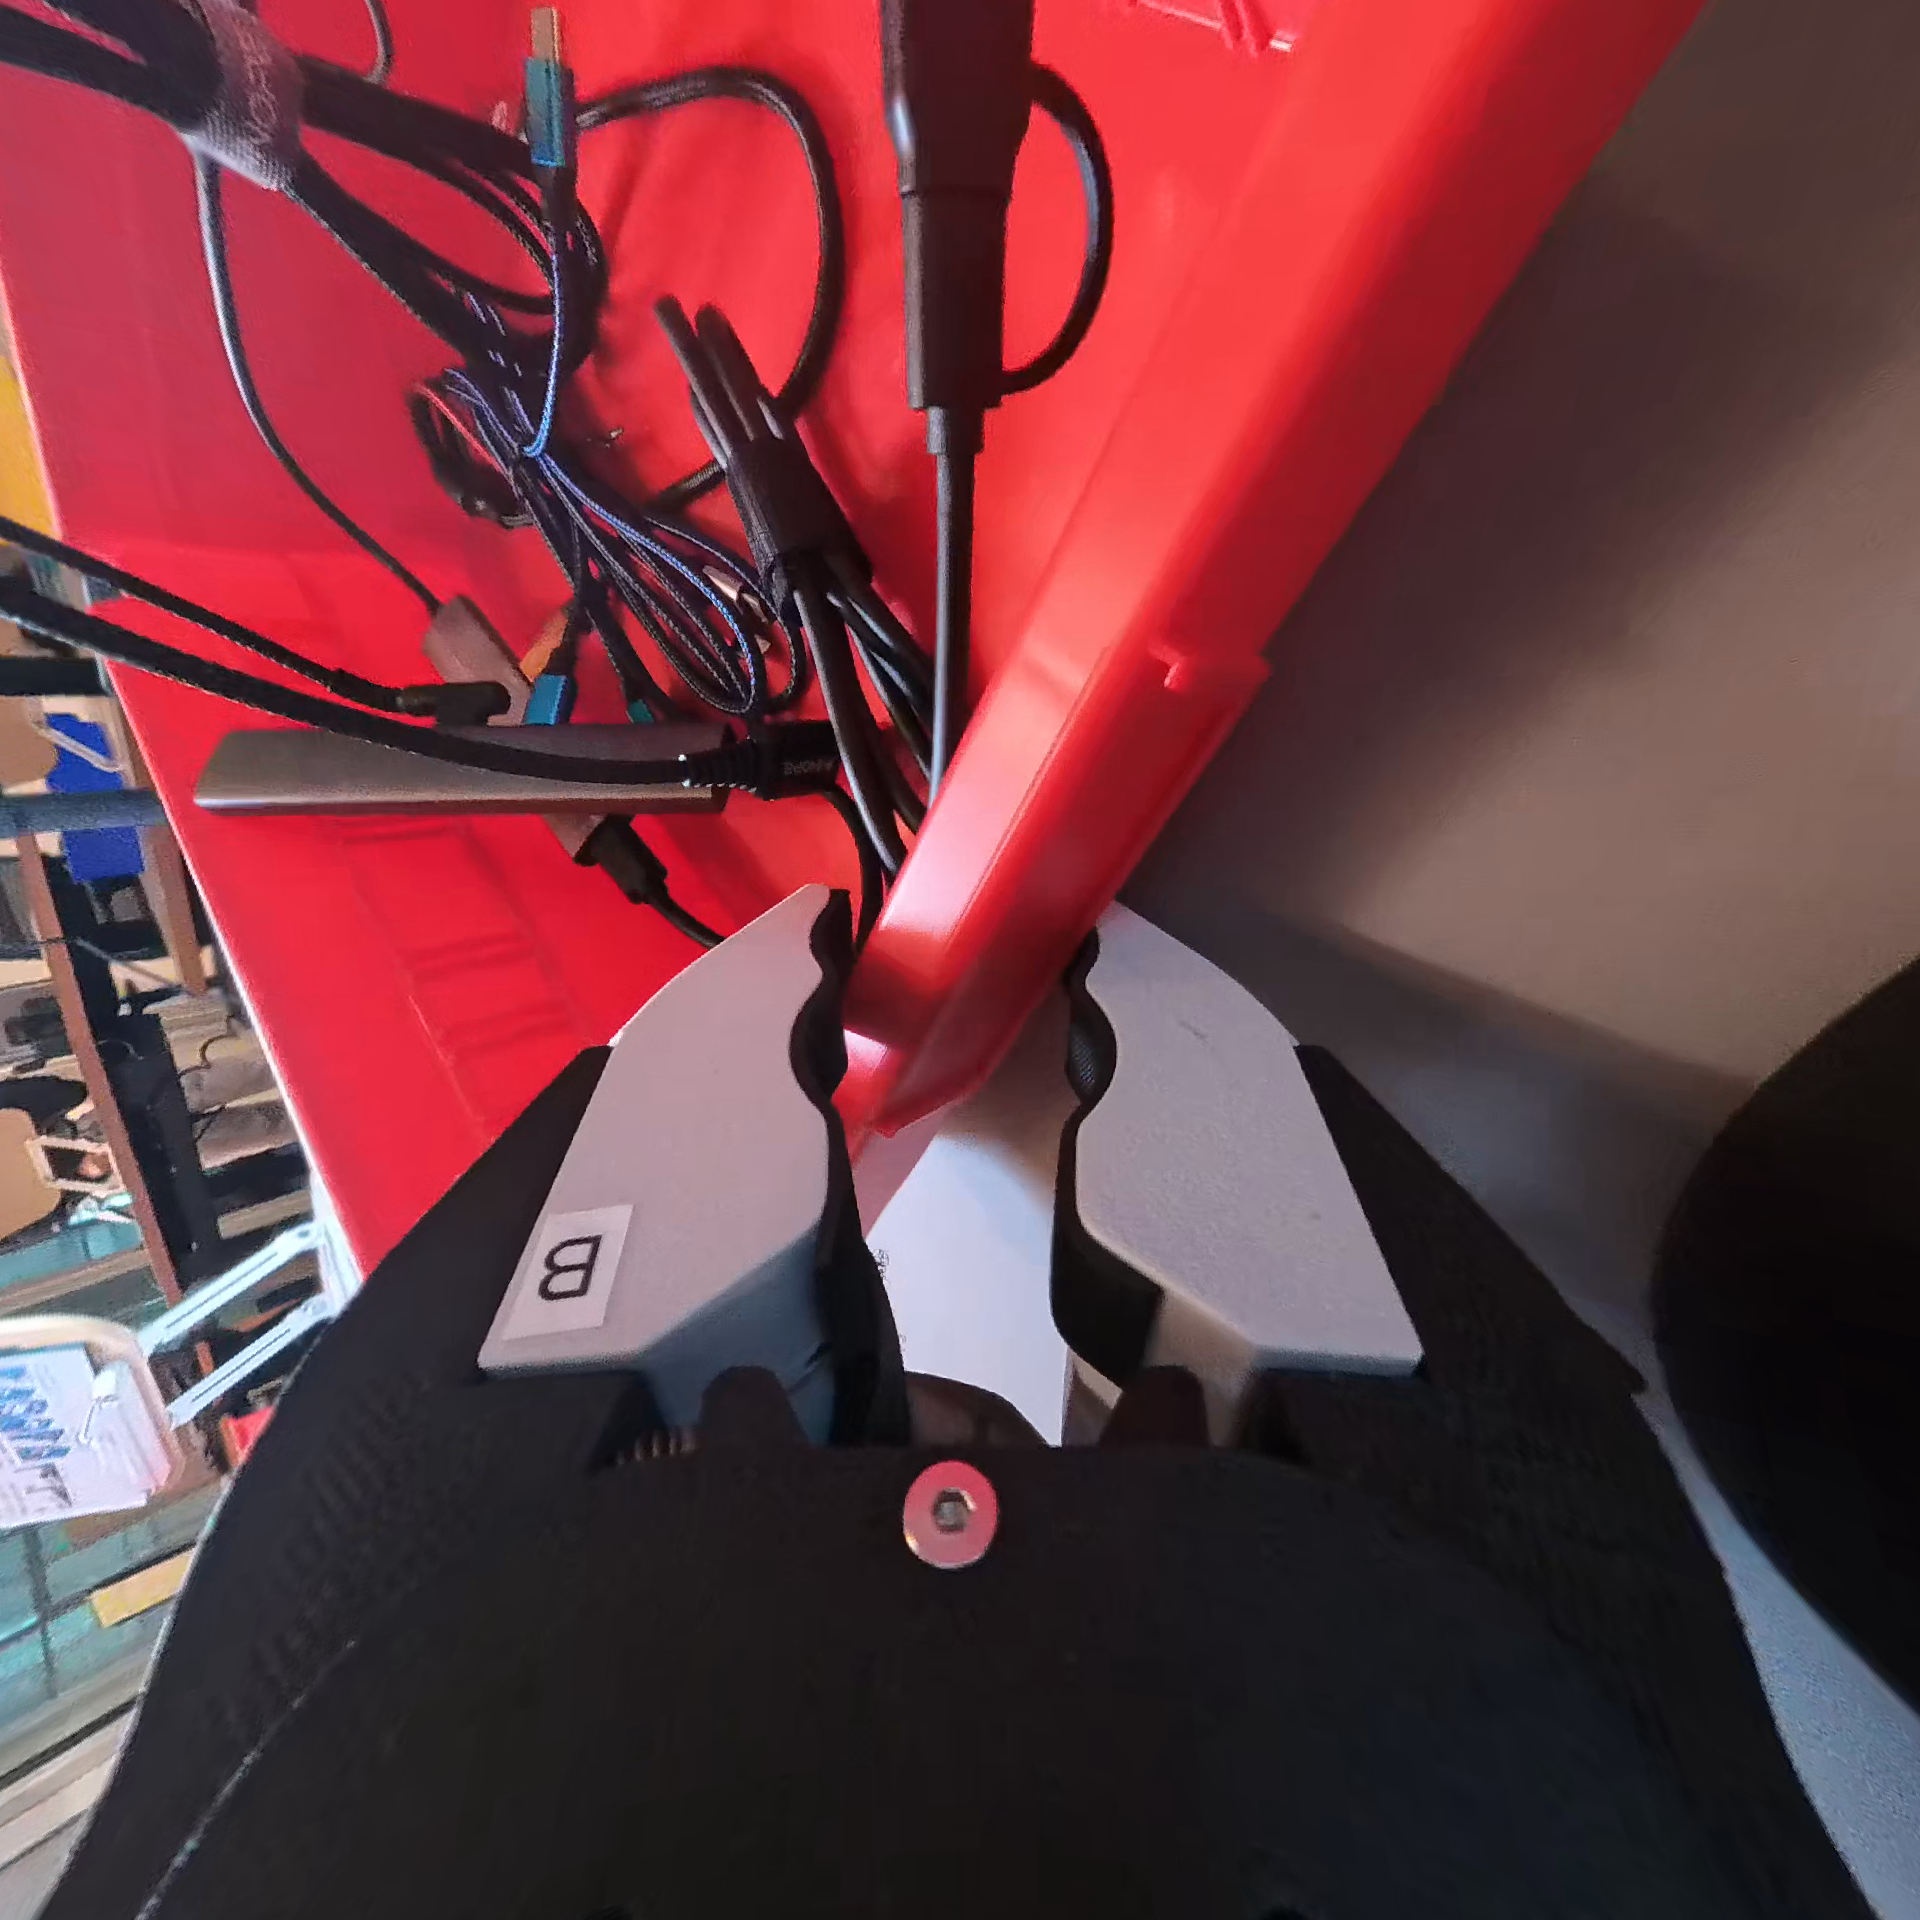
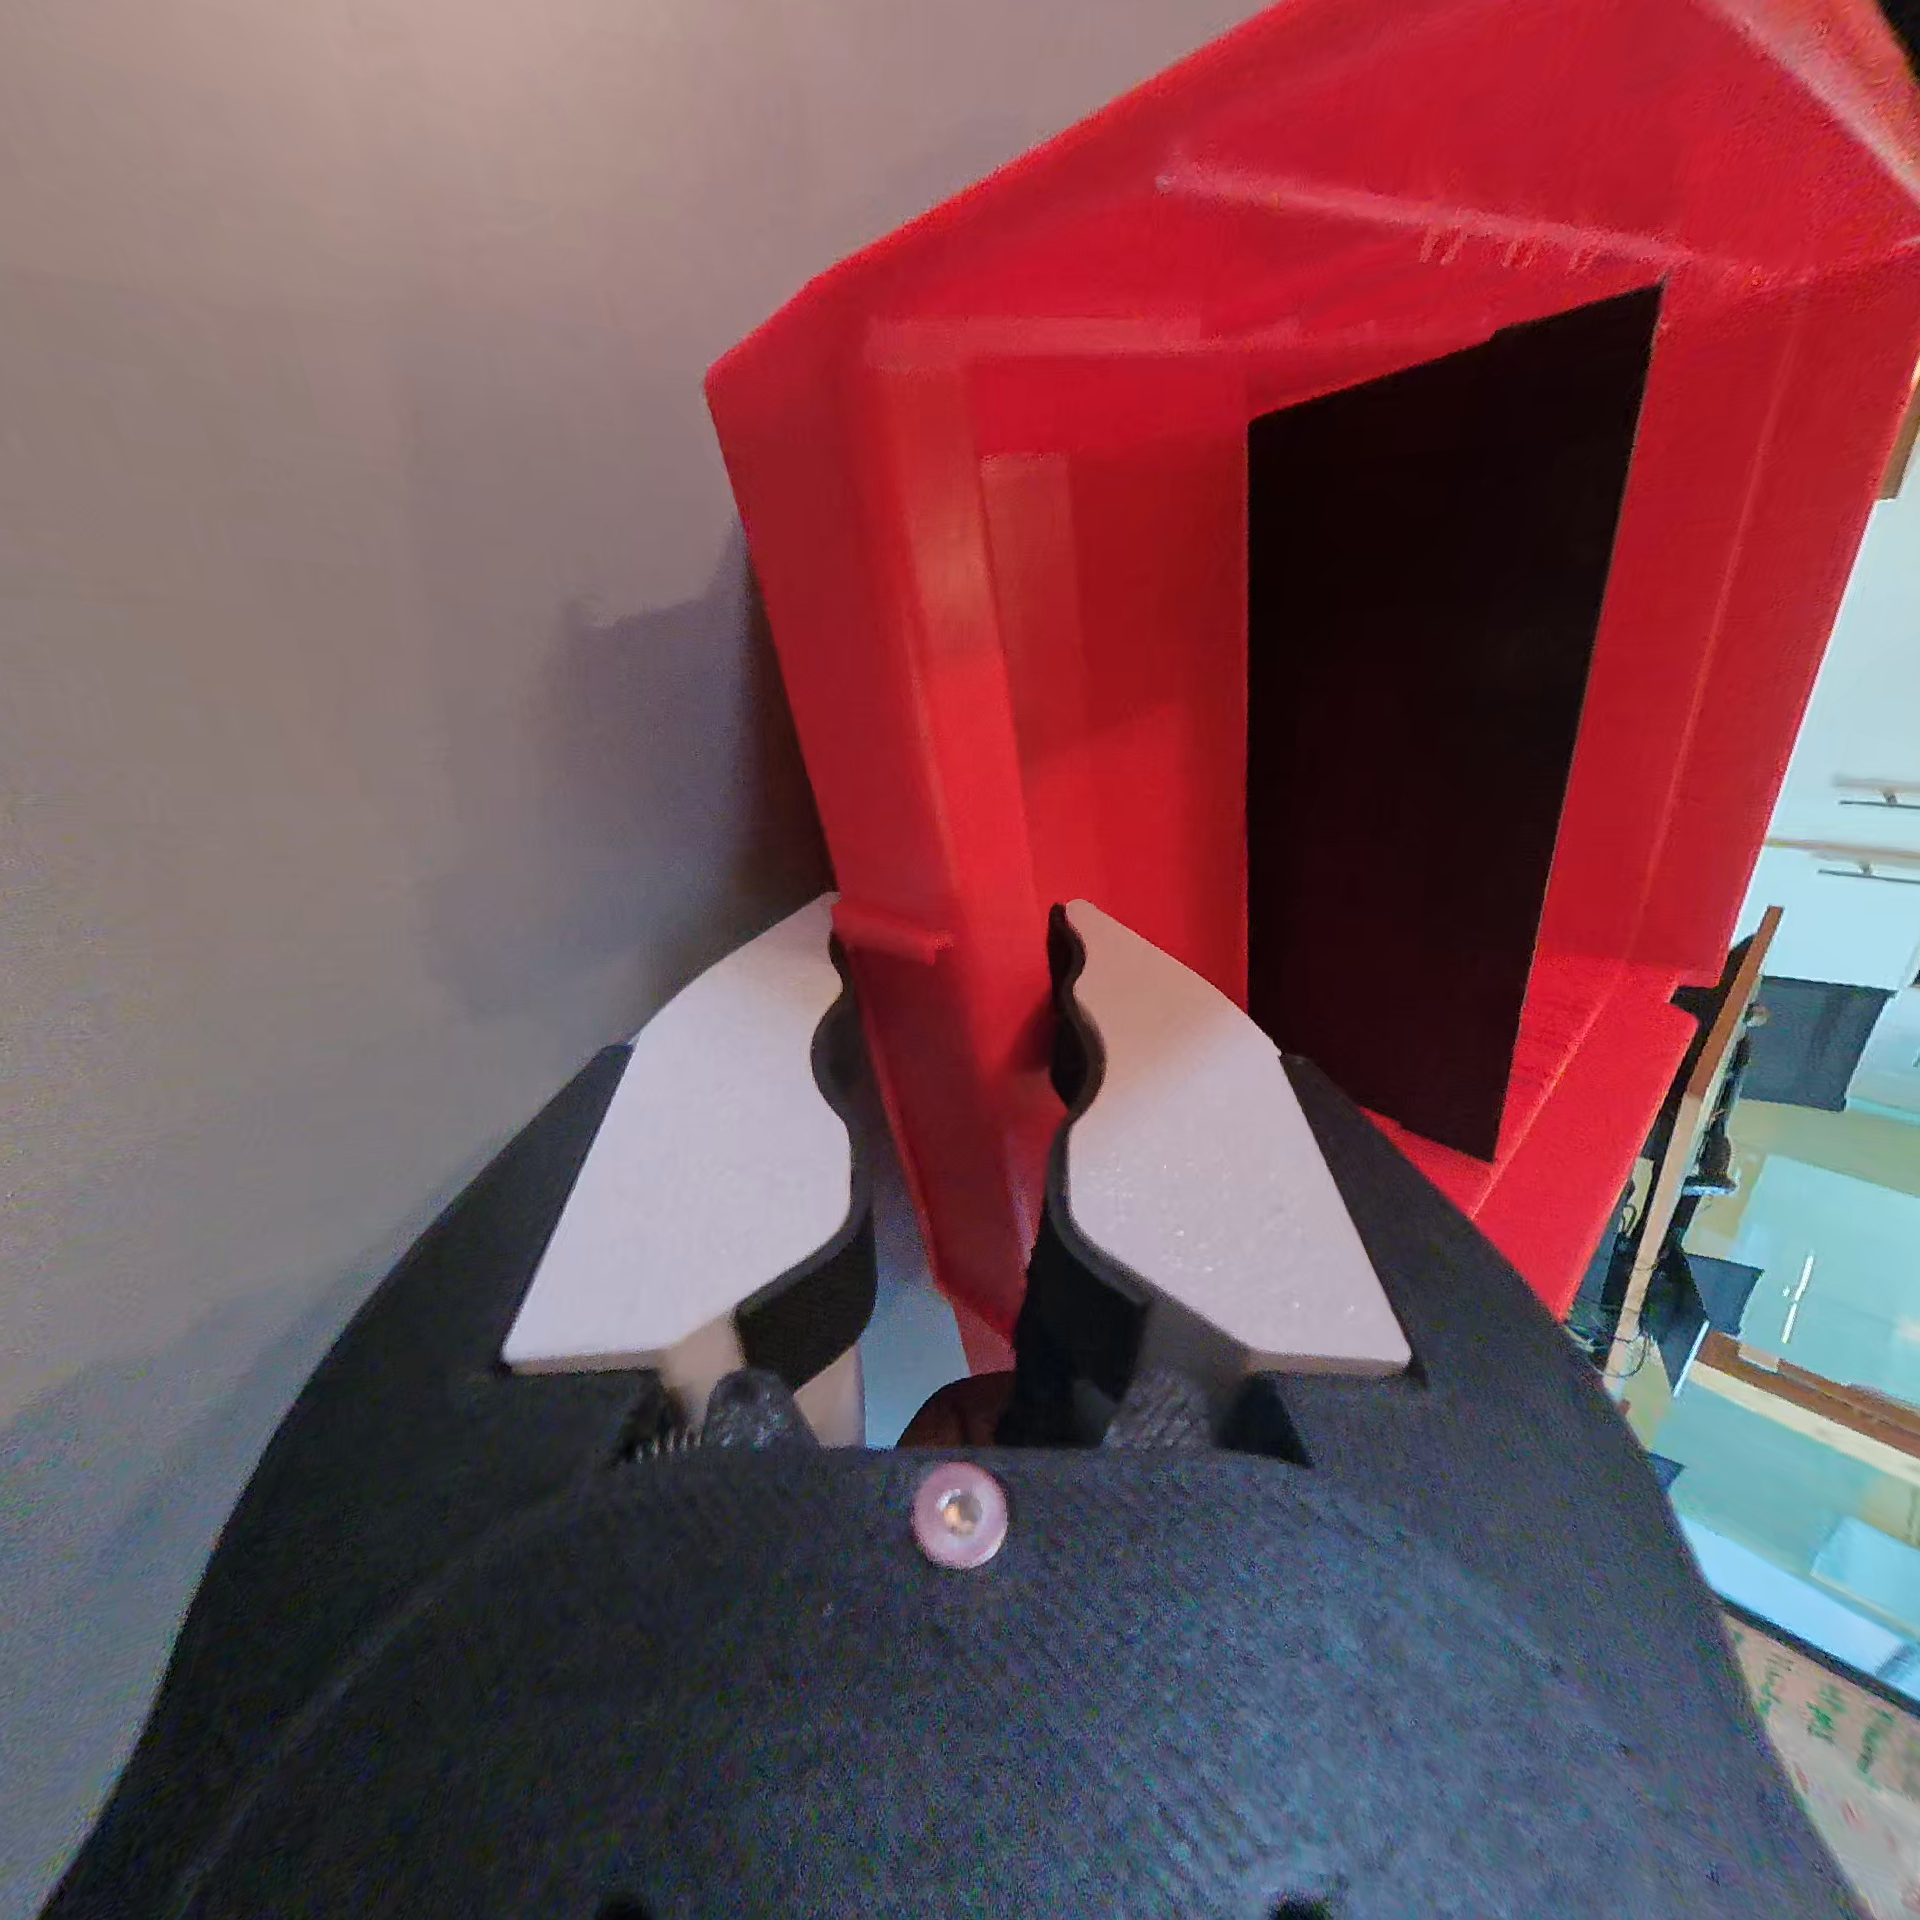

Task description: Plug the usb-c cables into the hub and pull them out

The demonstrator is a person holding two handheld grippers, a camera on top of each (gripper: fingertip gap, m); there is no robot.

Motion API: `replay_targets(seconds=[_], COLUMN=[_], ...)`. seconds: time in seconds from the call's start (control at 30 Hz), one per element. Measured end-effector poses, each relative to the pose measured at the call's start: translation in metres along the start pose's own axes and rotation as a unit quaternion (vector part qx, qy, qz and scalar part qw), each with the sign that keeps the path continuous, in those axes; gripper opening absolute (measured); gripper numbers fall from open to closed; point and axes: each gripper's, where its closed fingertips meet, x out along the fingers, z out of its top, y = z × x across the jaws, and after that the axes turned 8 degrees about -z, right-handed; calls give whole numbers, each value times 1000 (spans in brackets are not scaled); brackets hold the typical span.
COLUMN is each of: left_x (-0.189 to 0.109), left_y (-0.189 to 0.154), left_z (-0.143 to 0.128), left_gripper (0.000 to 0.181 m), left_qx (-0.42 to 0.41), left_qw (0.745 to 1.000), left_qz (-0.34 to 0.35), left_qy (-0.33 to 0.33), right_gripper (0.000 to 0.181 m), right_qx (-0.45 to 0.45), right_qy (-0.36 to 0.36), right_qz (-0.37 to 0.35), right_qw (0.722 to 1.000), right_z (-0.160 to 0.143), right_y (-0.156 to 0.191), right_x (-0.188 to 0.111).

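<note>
Left wrist view: left gripper (image 1: pixel 961 1023) clamps the rim of the red plastic bin (image 1: pixel 1195 499); slim grey metal hub (image 1: pixel 457 771) and tangled black usb-c cables (image 1: pixel 727 540) lie inside.
Right wrist view: right gripper (image 2: pixel 951 1023) pinches the bin's (image 2: pixel 1039 520) wall.
Progress: plugging seemingly not begun.

The red bin (image 1: pixel 1195 582) looks like smooth, slightly glossy plastic. At ten o'clock inside it, the hub (image 1: pixel 416 774) shows brushed grey metal beside braided cloth-sheathed cables (image 1: pixel 644 582).
</note>
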Motion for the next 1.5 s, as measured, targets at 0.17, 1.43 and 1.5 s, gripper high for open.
replay_targets(seconds=[0.17, 1.43, 1.5], left_x=[-6, -71, -71], left_y=[2, -12, -11], left_z=[-21, -213, -213], left_gripper=[38, 38, 38], left_qx=[-13, -55, -49], left_qw=[1000, 993, 994], left_qz=[20, 43, 41], left_qy=[15, 94, 86], right_gripper=[33, 32, 32], right_qx=[-36, -54, -54], right_qy=[12, 63, 61], right_qz=[15, 22, 26], right_qw=[999, 996, 996], right_z=[-29, -104, -104], right_y=[-2, 14, 15], right_x=[-5, -49, -49])
